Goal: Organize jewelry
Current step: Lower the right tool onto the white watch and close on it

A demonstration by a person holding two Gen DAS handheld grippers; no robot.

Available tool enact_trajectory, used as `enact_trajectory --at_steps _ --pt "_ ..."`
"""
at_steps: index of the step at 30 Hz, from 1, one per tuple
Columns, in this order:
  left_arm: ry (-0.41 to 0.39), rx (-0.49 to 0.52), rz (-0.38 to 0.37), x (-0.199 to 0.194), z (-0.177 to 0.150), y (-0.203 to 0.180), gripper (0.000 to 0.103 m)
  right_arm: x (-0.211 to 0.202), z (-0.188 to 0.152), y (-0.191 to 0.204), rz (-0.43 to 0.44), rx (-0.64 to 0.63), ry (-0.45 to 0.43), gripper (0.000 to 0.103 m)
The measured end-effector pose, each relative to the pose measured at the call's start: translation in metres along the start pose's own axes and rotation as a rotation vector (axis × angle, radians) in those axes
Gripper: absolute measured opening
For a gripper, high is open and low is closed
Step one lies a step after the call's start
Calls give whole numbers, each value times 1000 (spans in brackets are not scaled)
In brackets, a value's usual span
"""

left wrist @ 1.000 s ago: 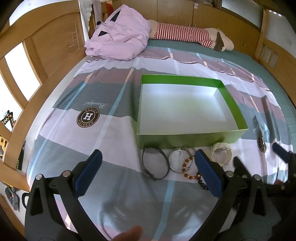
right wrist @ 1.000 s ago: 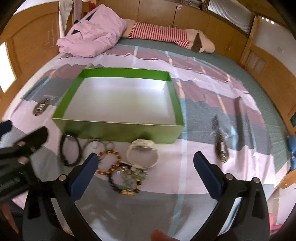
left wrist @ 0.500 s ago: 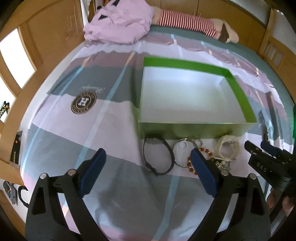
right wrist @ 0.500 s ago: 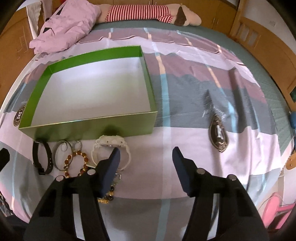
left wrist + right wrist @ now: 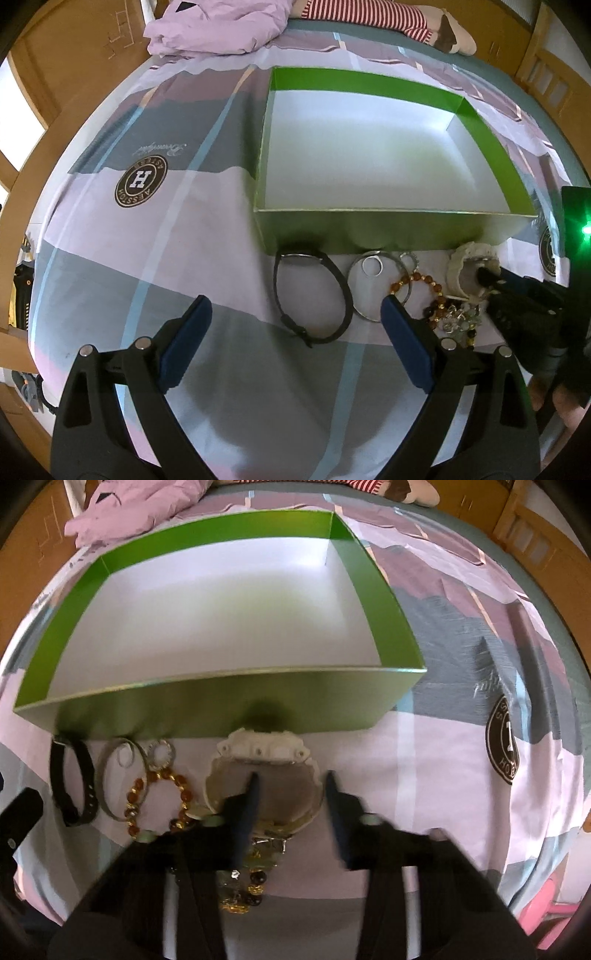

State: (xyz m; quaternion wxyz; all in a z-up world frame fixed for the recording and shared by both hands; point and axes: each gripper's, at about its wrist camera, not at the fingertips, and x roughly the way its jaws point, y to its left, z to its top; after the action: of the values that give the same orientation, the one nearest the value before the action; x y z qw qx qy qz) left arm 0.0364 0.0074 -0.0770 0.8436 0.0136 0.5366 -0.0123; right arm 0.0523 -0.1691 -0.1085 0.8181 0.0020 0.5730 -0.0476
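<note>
An empty green box (image 5: 399,225) (image 5: 221,705) with a white floor stands on the bed. In front of it lie a black band (image 5: 314,291) (image 5: 74,782), a silver bangle (image 5: 373,288) (image 5: 114,775), small rings (image 5: 160,755), an amber bead bracelet (image 5: 417,282) (image 5: 162,797), a white watch (image 5: 469,269) (image 5: 266,753) and a pile of beads (image 5: 243,886). My right gripper (image 5: 291,779) is open, one finger inside the watch's loop, the other outside its right side. My left gripper (image 5: 295,314) is open above the black band.
A pink quilt (image 5: 214,26) and a striped plush toy (image 5: 388,18) lie at the far end of the bed. Wooden bed rails (image 5: 33,122) run along both sides. The sheet carries round logo patches (image 5: 140,181) (image 5: 504,742).
My right gripper has dropped forward to the white watch and narrowed around its strap. My left gripper has moved closer to the black band and stays wide open.
</note>
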Motion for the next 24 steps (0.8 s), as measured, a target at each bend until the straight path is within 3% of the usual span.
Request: enact_trajectory --at_steps 1,4,8,12,14,17,24 --pt "2 0 -2 1 1 -1 94 -1 -1 -1 -16 -4 -7 17" --pt "6 3 -4 3 1 -3 94 -2 -3 -7 -20 7 -20 5" --pt "6 18 7 6 0 -7 91 -6 -5 -18 -5 34 -31 5" --pt "26 23 20 11 -1 -11 70 -12 -5 -25 -15 45 -49 5" --pt "36 26 24 15 -2 -12 67 -15 -4 -26 -14 51 -57 5" --pt "42 27 19 17 -2 -14 68 -16 -4 -27 -18 45 -61 5" --pt "15 23 -6 16 1 -14 80 -15 -4 -30 -12 45 -65 6"
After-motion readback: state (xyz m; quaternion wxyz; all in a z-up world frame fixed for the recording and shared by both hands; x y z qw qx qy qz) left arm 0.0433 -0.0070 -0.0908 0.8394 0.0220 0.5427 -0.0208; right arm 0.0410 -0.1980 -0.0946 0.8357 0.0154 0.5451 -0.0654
